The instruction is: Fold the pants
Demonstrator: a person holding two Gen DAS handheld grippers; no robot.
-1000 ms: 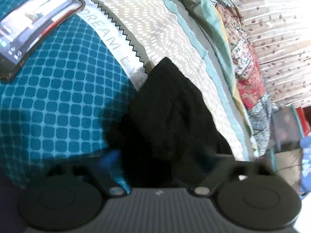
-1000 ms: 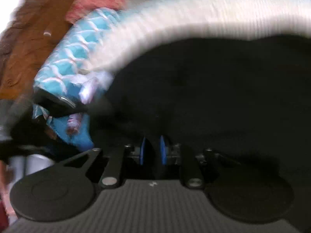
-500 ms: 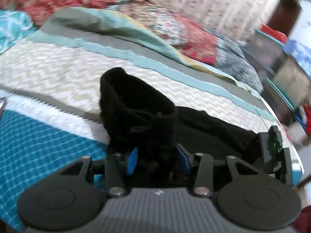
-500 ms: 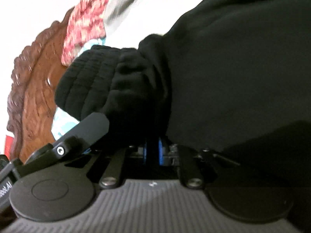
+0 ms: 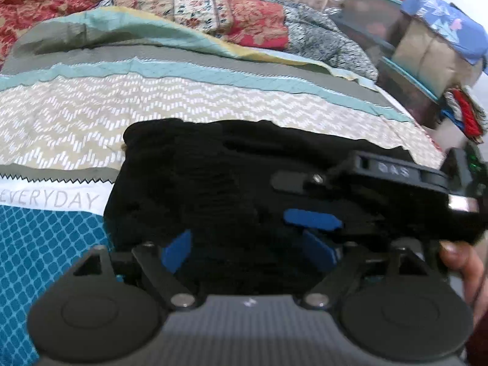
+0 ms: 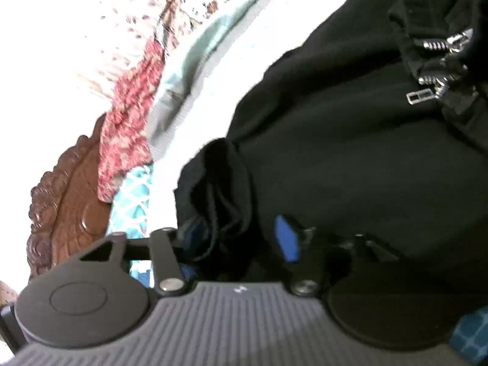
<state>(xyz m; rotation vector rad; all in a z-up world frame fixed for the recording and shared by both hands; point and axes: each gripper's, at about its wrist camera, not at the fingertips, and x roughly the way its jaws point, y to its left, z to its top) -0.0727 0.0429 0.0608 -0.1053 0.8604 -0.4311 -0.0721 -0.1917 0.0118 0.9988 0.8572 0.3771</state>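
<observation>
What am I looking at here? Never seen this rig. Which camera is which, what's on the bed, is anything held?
No robot: a person holds a two-finger gripper in each hand, each with a fisheye camera looking along its fingers. The left wrist view shows the left gripper over black pants lying on a patterned bedspread; the right gripper enters from the right. The right wrist view shows that gripper at a bunched black edge. Both jaws have just been opening; the blue pads stand apart, gripping nothing.
</observation>
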